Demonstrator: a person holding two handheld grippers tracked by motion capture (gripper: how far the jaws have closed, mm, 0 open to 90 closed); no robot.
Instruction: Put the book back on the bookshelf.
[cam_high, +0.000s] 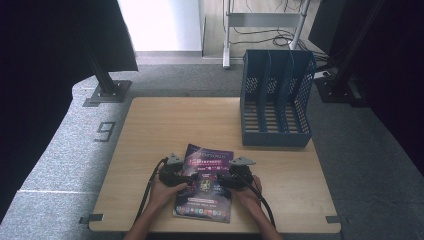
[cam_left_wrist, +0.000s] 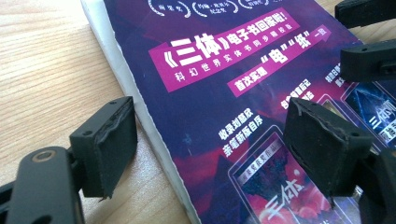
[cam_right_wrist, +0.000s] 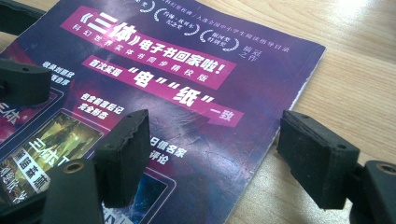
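Tools, two, one in each of my hands: left tool (cam_high: 186, 178) and right tool (cam_high: 224, 181), both set low at the near half of a purple book (cam_high: 205, 183) that lies flat, cover up, at the front middle of the bench (cam_high: 150, 130). State of left tool: jaws spread, one pad over bare wood just off the book's left edge, the other above the cover, so that edge runs between them; no pad presses on anything that I can see. State of right tool: jaws likewise spread, straddling the book's right edge, one pad over the cover, one over the wood, nothing pinched. Position of book: between the two tools, which face each other across it, with its page block showing white along the left edge; well apart from the blue file rack (cam_high: 276, 100) standing at the far right of the bench, slots empty as far as I can tell. Step in hand, by my reading: lining up a two-sided grip before lifting. Next move, as I judge it: lower each tool until one pad slides under its edge, then close evenly on both sides, since a thin soft cover will sag or slip if only one side bites.
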